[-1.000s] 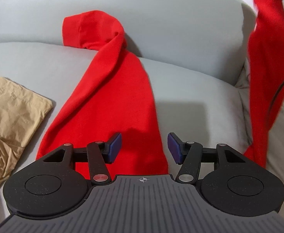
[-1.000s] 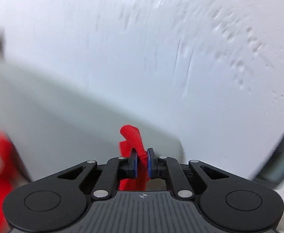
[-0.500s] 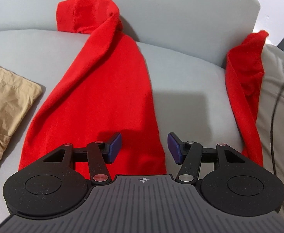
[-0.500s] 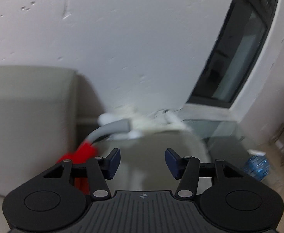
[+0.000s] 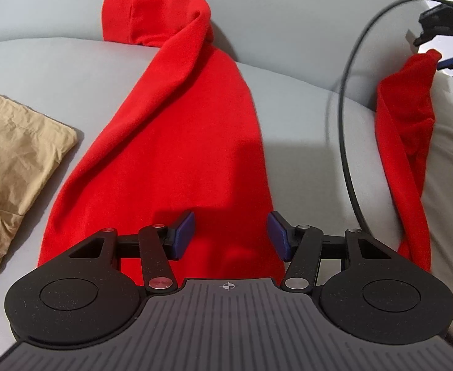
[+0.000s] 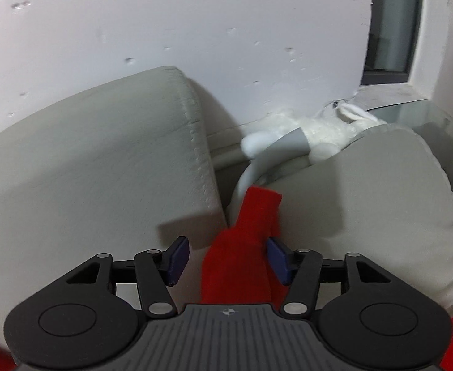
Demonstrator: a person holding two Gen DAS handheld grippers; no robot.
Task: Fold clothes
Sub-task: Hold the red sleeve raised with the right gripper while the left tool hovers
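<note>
Red garment spread on the sofa seat

Red garment (image 5: 177, 142) runs from the sofa (image 5: 297, 117) backrest to the front edge, under the wide-open left gripper (image 5: 230, 232). Its sleeve end lies loose between the open right gripper (image 6: 226, 258) jaws.

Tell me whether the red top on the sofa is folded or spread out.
Spread out, not folded: the red top lies flat along the sofa seat, one sleeve up the backrest, the other over the armrest.
</note>
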